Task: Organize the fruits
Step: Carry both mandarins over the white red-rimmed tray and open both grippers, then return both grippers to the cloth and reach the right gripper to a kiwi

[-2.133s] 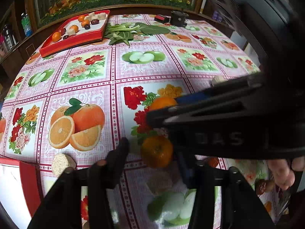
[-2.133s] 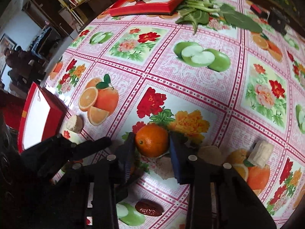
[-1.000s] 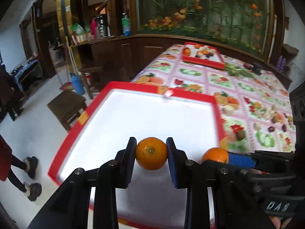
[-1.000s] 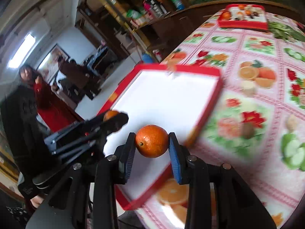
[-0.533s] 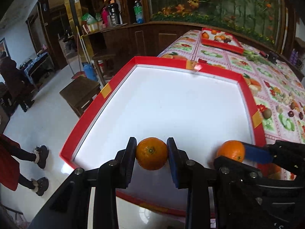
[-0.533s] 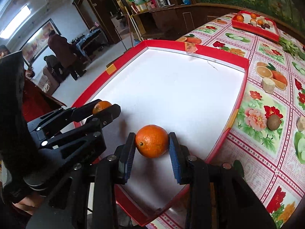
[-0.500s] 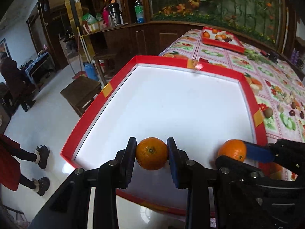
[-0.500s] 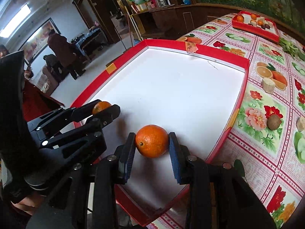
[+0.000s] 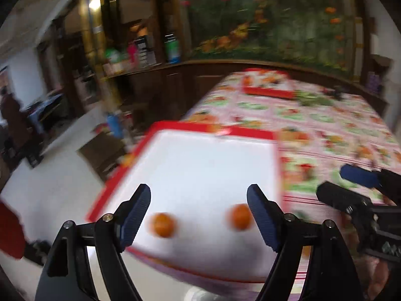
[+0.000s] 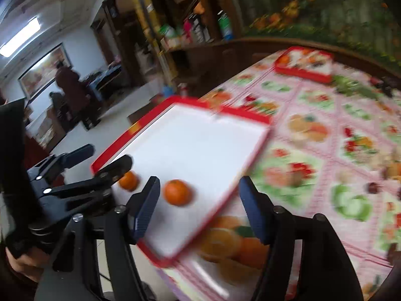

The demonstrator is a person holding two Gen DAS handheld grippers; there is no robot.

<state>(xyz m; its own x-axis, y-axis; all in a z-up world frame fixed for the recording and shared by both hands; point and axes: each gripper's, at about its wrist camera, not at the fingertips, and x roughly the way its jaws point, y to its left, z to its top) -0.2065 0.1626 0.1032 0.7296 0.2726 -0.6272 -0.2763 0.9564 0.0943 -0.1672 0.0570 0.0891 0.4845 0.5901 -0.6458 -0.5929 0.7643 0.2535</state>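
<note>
Left wrist view: left gripper (image 9: 199,214) jaws spread wide, holding nothing; two oranges (image 9: 163,224) (image 9: 240,217) lying apart on white floor of red-rimmed tray (image 9: 250,133), between the fingers. Right wrist view: right gripper (image 10: 199,209) likewise spread, empty, above tray's near corner and floral tablecloth (image 10: 325,150)
</note>
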